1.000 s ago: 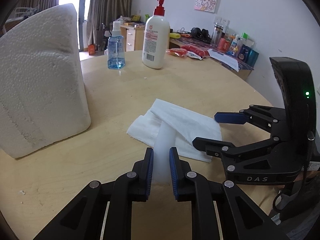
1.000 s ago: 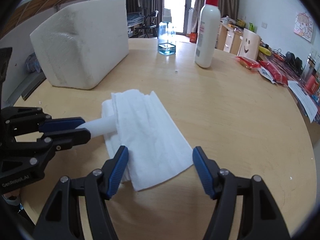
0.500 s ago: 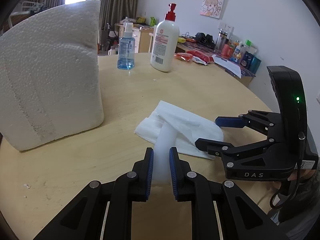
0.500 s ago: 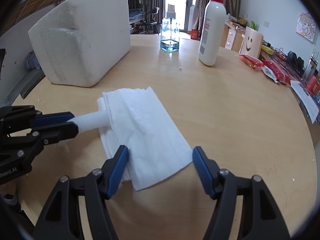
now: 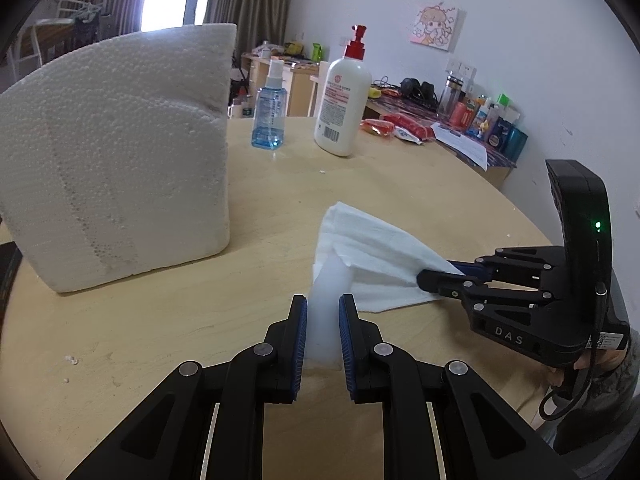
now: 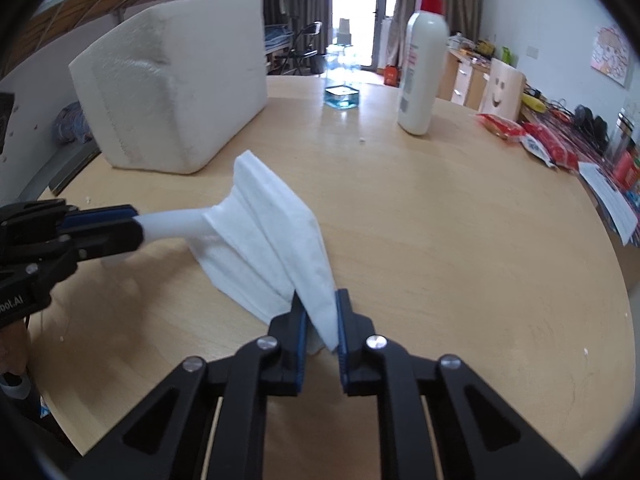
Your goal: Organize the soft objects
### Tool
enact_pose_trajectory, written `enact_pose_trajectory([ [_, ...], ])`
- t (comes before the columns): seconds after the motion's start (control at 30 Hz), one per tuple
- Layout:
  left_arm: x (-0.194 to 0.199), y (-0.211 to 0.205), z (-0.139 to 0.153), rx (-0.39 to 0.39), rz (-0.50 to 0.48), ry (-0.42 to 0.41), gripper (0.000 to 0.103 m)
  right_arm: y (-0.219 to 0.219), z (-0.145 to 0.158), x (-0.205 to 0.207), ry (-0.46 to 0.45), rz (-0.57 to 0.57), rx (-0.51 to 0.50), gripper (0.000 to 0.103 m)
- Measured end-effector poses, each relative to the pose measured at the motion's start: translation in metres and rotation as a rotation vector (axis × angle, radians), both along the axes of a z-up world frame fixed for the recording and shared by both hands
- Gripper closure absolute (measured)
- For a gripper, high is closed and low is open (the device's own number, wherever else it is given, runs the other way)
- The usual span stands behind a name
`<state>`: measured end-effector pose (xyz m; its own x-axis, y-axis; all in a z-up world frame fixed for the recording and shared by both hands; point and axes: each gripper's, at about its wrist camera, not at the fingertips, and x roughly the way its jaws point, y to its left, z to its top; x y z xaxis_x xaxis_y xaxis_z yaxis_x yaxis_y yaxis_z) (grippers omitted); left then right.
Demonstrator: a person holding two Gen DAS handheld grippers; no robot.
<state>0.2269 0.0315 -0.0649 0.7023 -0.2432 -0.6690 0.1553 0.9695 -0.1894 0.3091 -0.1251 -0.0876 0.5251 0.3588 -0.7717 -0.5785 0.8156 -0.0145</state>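
Right claw (image 6: 320, 320) clamped on tissue (image 6: 272, 240) corner; left claw (image 5: 323, 316) on white handle (image 5: 326, 308), pointing away.

Both grippers are black linkage frames with blue ribbed pads lining the inner faces of their fingers. Round silver screws mark each pivot. The left gripper (image 5: 323, 328) shows four such screws along its two arms. The right gripper (image 5: 442, 274) carries a tall black housing with a small green light, pale "DAS" lettering on its base, a black cable looping below, and a grey sleeve (image 5: 612, 380) behind it.
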Motion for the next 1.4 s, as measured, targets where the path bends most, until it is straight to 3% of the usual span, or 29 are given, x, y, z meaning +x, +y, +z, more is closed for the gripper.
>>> enact_pose_trajectory([
  [0.53, -0.031, 0.003, 0.025, -0.004, 0.035, -0.094, 0.093, -0.033, 0.031, -0.015, -0.053, -0.1, 0.142, 0.091],
  [0.77, -0.033, 0.006, 0.023, 0.02, 0.065, -0.095, 0.092, -0.039, 0.039, -0.023, -0.081, -0.111, 0.162, 0.091],
  [0.8, -0.032, 0.006, 0.022, 0.021, 0.073, -0.091, 0.09, -0.038, 0.039, -0.024, -0.081, -0.109, 0.163, 0.091],
  [0.87, -0.028, 0.006, 0.017, 0.024, 0.089, -0.075, 0.076, -0.039, 0.037, -0.024, -0.078, -0.108, 0.165, 0.091],
  [0.93, -0.023, 0.006, 0.012, 0.014, 0.099, -0.056, 0.052, -0.04, 0.036, -0.024, -0.076, -0.109, 0.166, 0.091],
  [1.4, 0.002, -0.015, -0.015, 0.028, 0.143, 0.031, 0.051, -0.055, 0.031, -0.025, -0.064, -0.113, 0.193, 0.091],
])
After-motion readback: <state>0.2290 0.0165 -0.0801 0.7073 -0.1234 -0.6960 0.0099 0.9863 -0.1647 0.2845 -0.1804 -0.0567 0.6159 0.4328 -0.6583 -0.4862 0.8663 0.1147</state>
